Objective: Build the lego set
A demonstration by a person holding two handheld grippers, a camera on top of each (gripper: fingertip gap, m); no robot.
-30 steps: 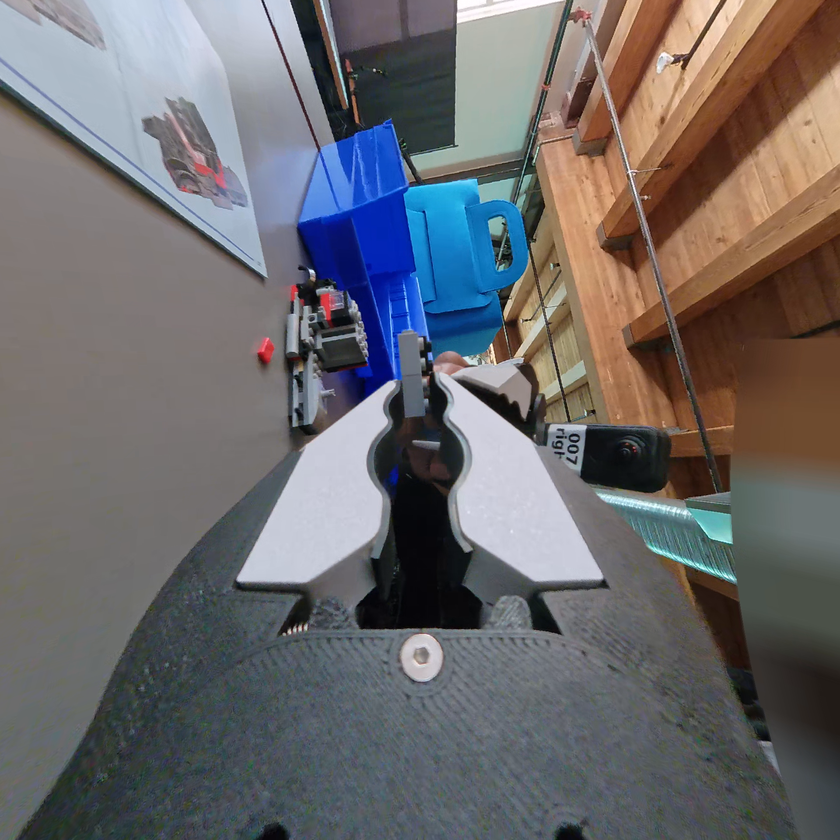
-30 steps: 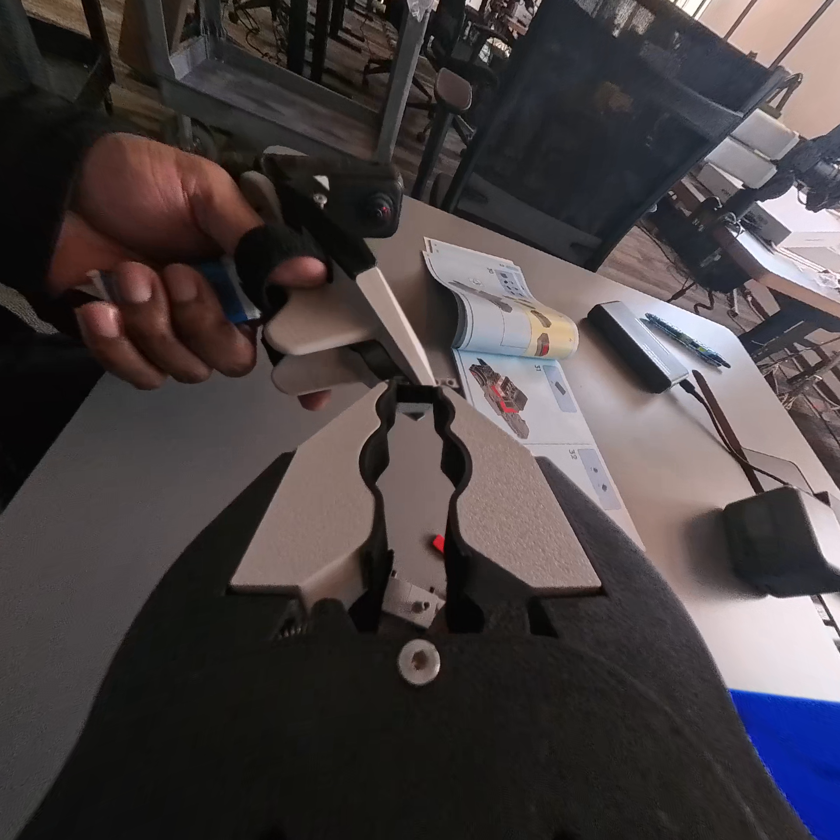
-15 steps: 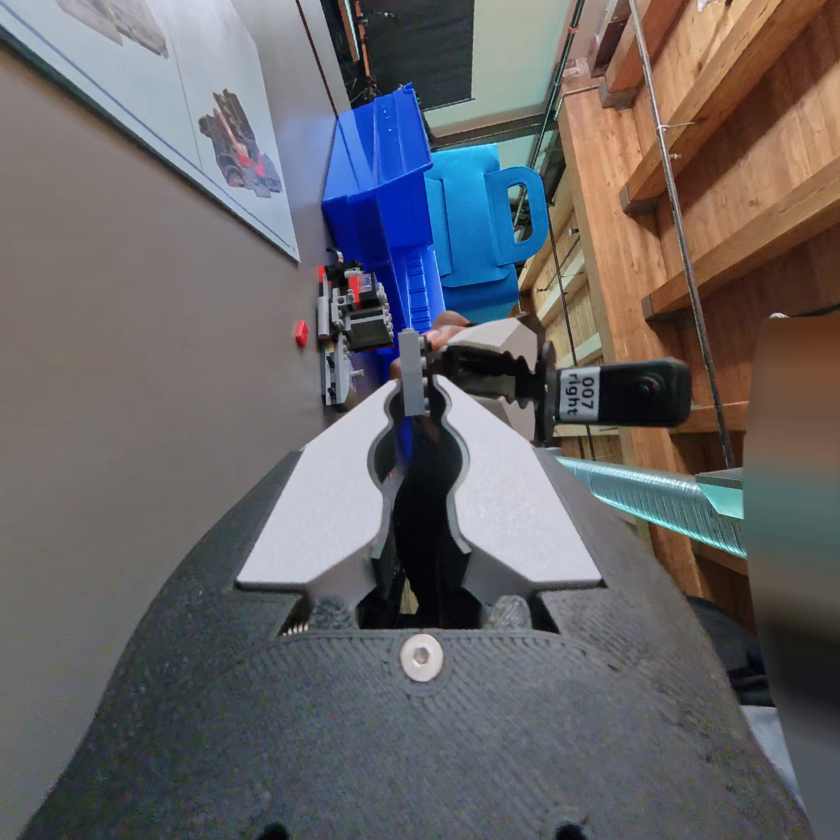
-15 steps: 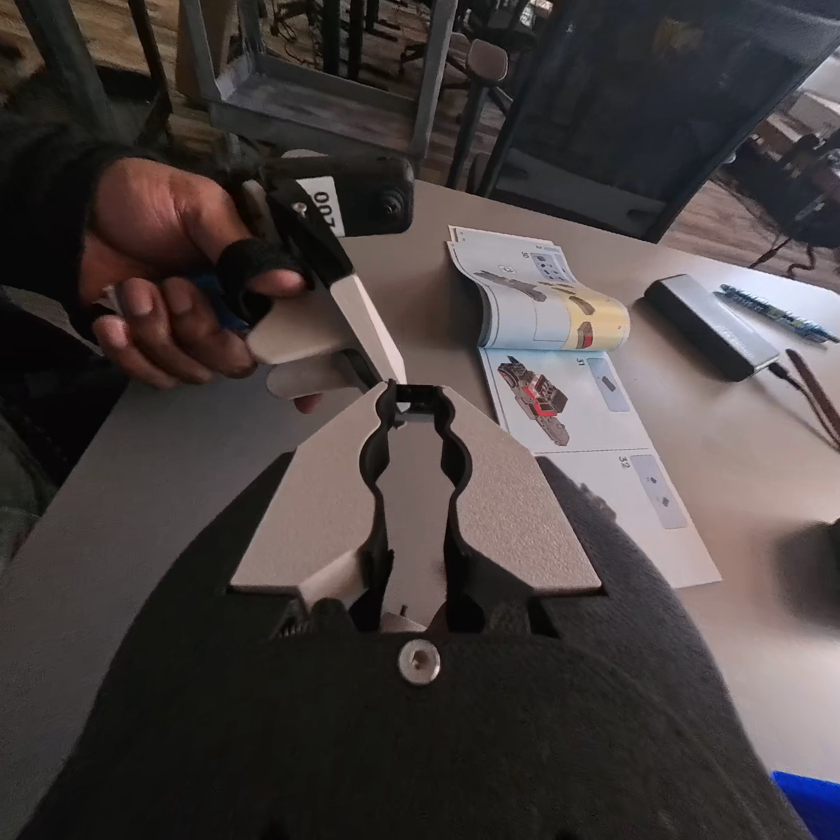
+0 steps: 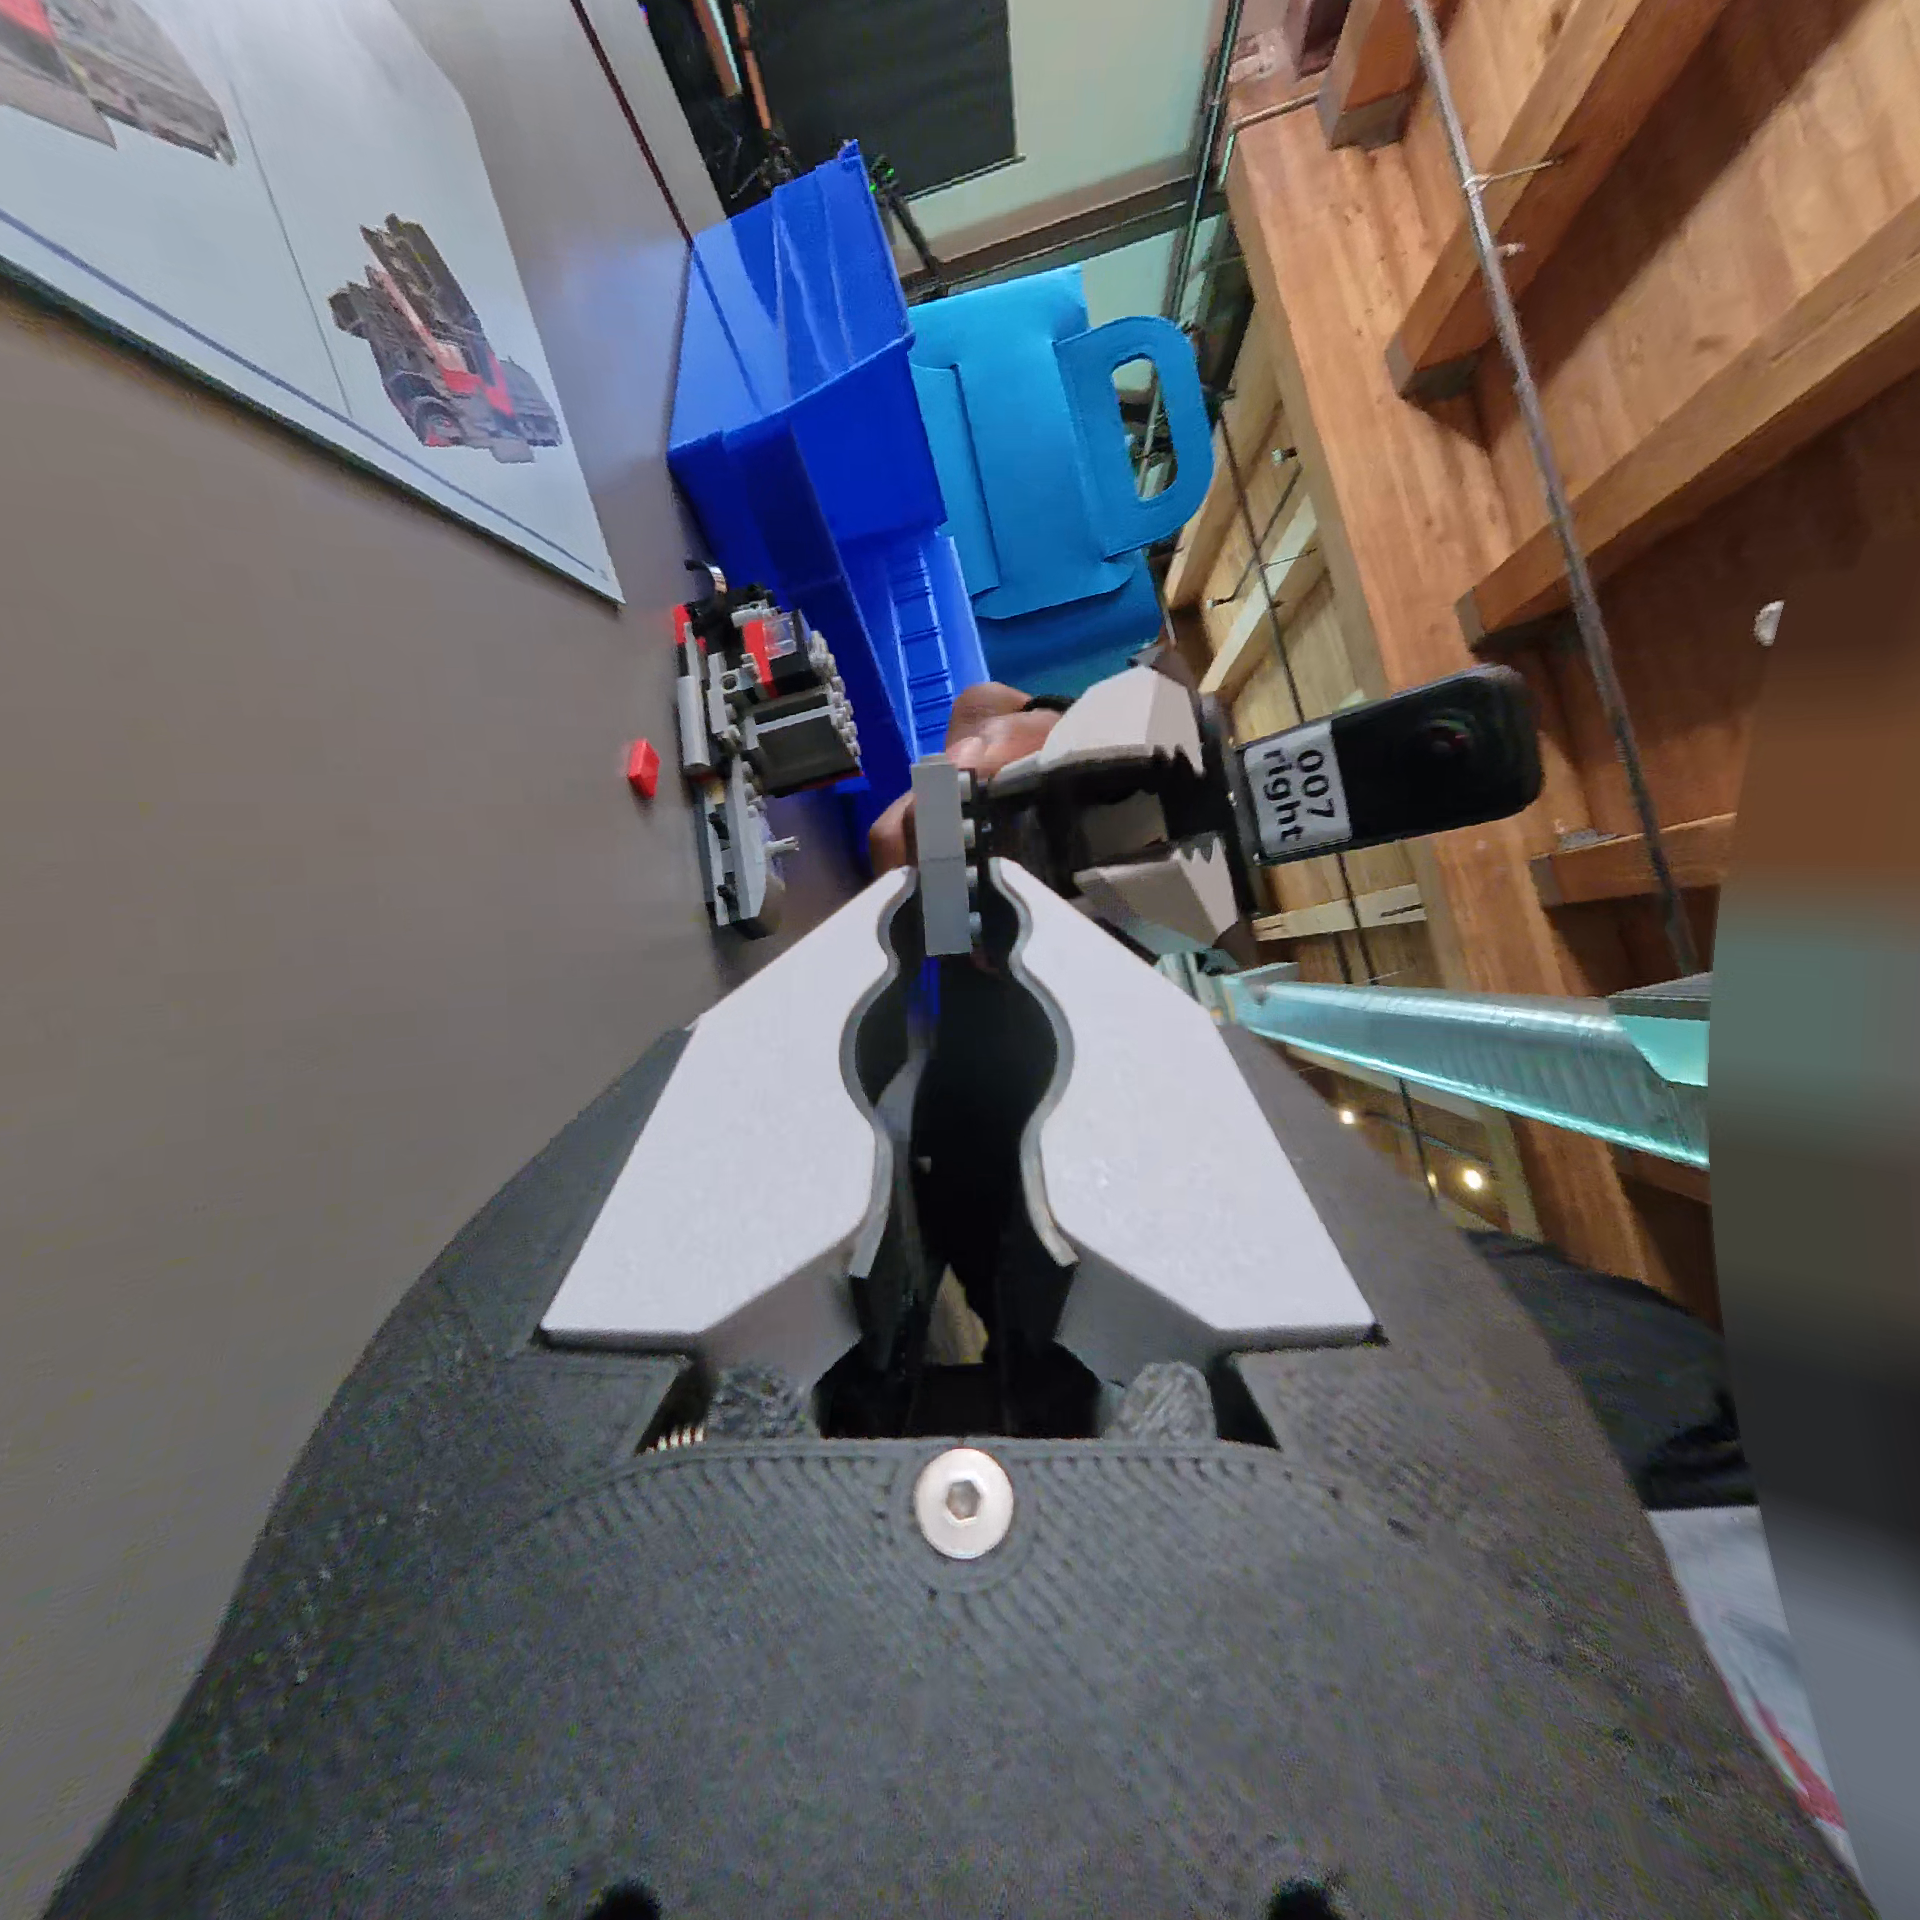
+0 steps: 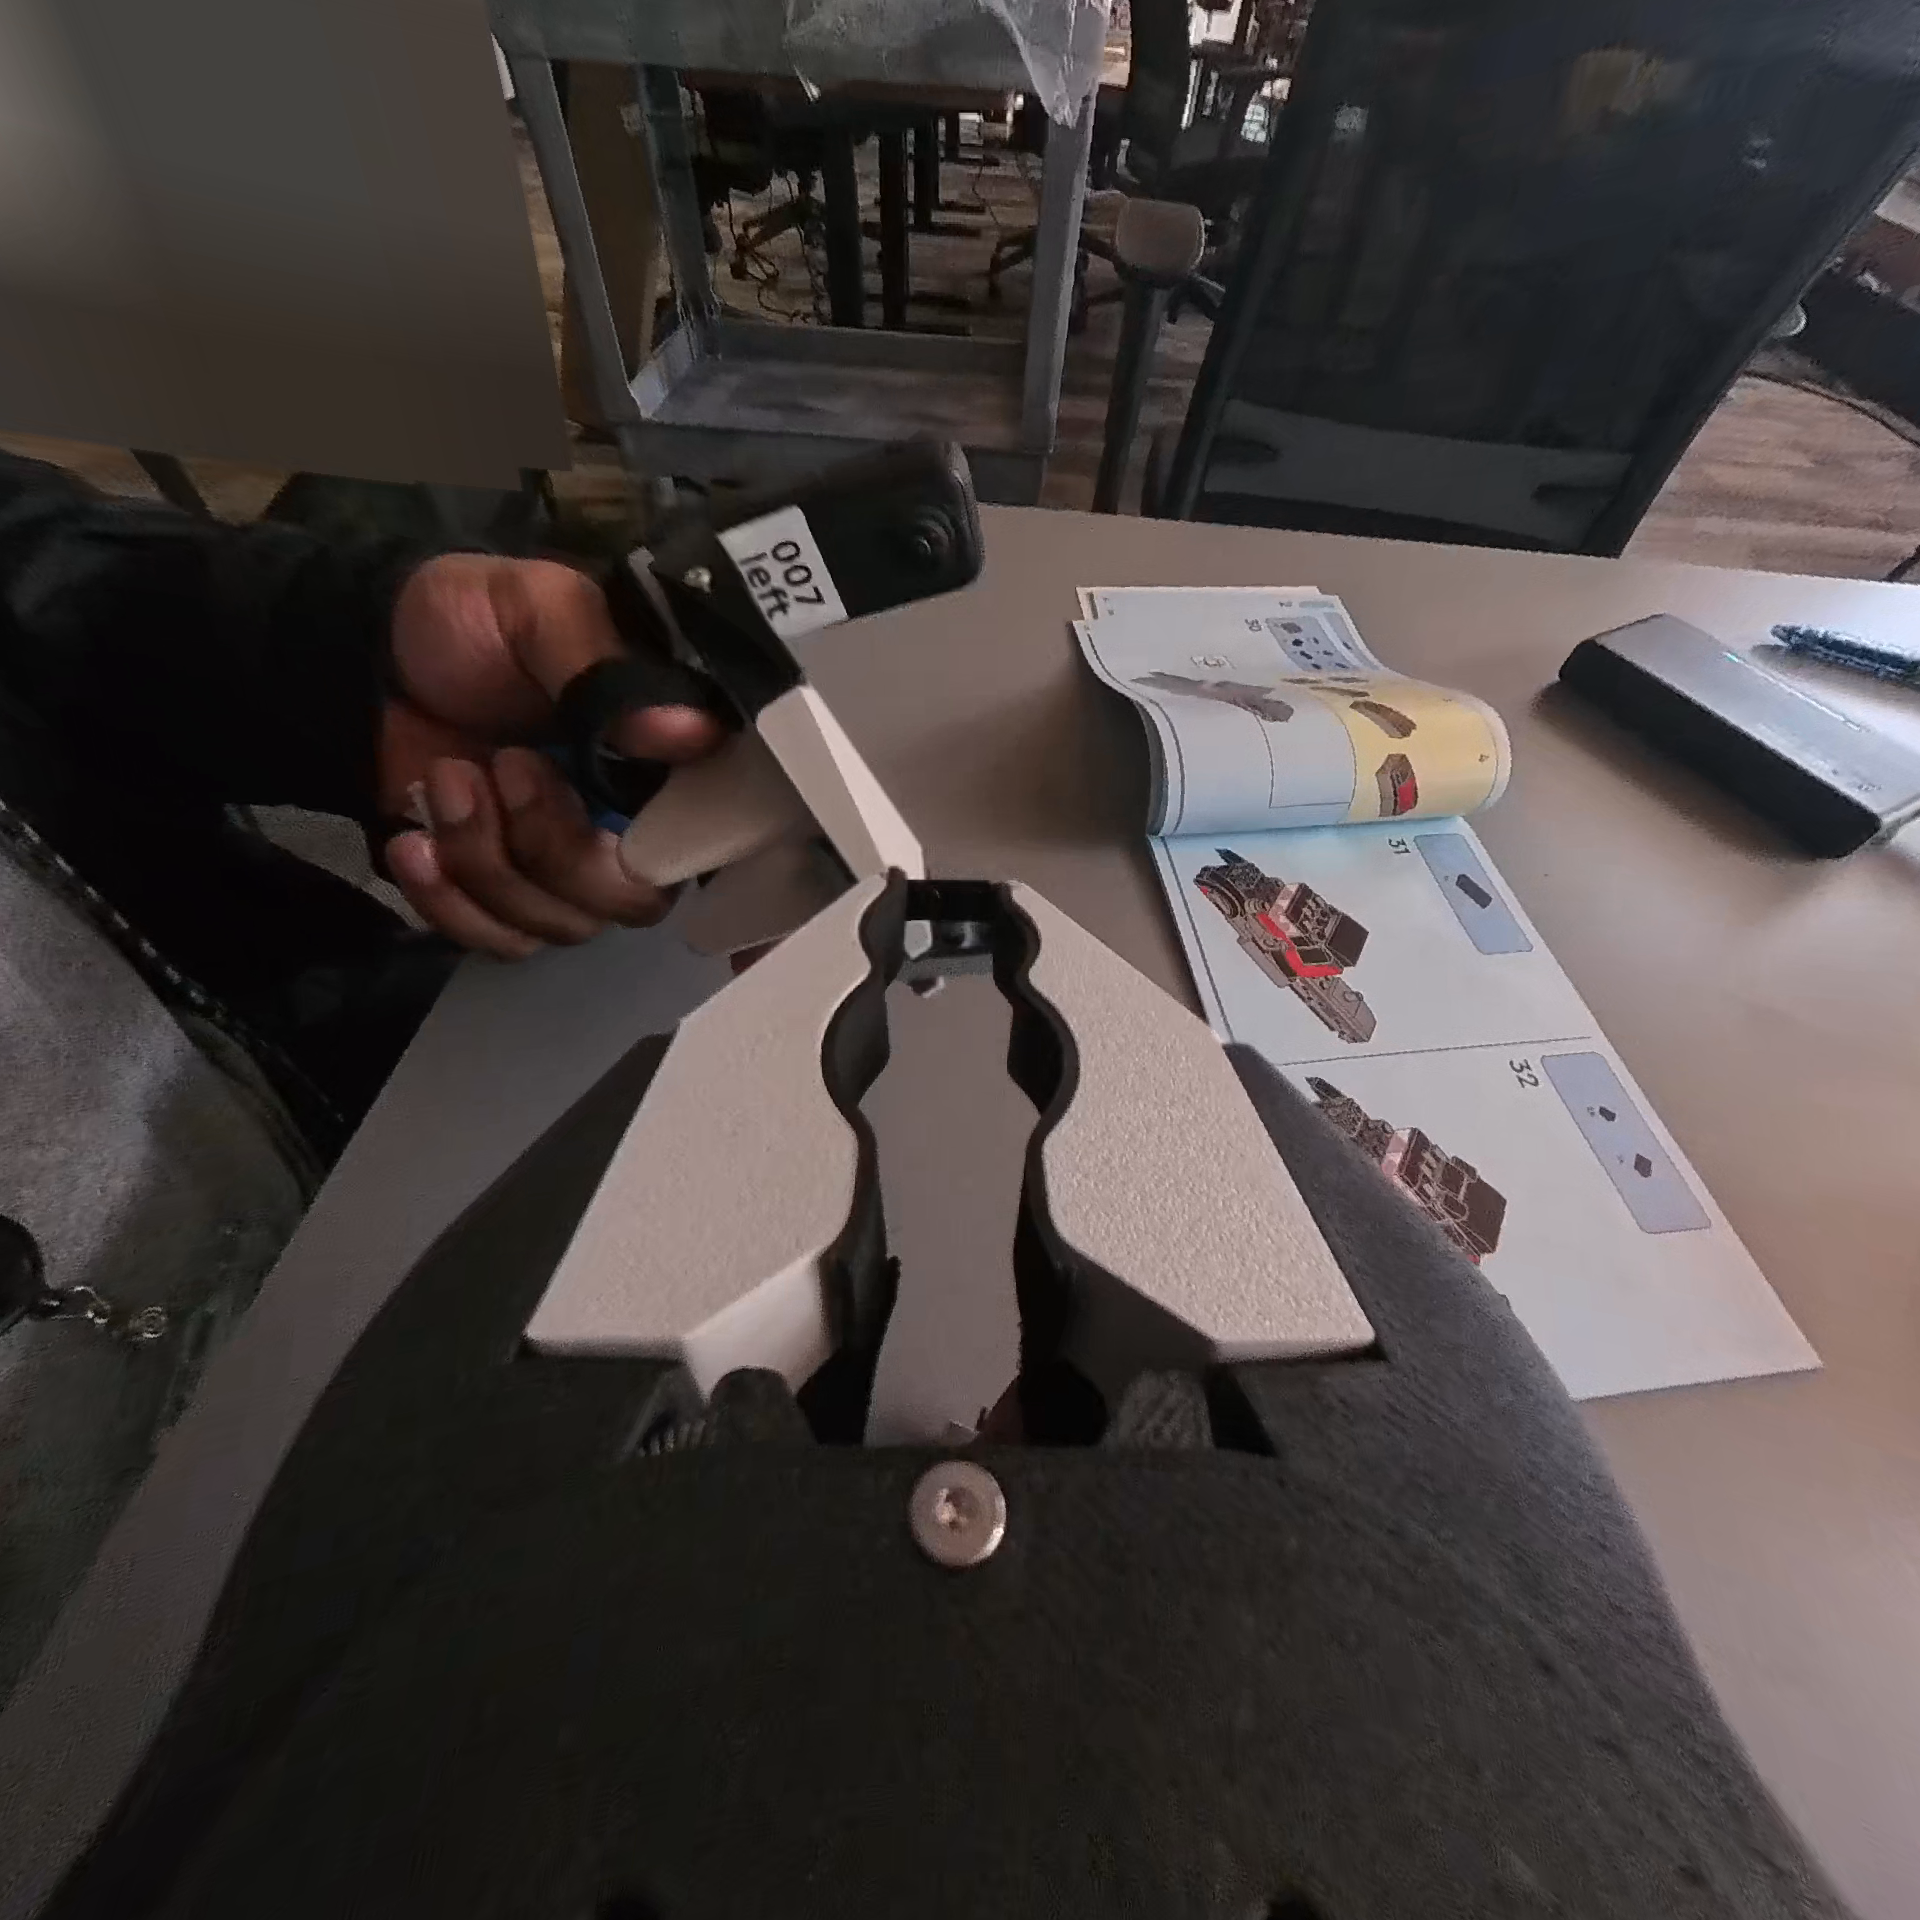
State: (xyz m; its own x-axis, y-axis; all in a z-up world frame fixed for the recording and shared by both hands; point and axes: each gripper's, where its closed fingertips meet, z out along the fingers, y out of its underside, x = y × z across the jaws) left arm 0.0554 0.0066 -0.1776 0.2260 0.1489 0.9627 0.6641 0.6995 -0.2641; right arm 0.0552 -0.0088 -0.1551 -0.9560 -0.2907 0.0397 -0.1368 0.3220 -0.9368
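My left gripper (image 5: 948,894) is shut on a grey lego piece (image 5: 940,862) that stands up from its tips, studs facing right. My right gripper (image 6: 951,904) is shut on a small black lego piece (image 6: 951,920) and holds it against the grey piece's studded side. In the left wrist view the right gripper (image 5: 997,790) comes in from the right. In the right wrist view a hand holds the left gripper (image 6: 831,831). The partly built grey, black and red model (image 5: 758,748) lies on the table, with a loose red piece (image 5: 642,771) beside it.
A blue bin (image 5: 790,416) and a lighter blue case (image 5: 1049,457) stand behind the model. The open instruction booklet (image 6: 1403,935) lies on the grey table (image 6: 1714,1039). A black power bank (image 6: 1725,727) and a pen (image 6: 1849,655) lie beyond it.
The right gripper has swung round to the studded side of the grey piece and closed in on it. Both grippers have drifted together; the left still grips the grey piece.
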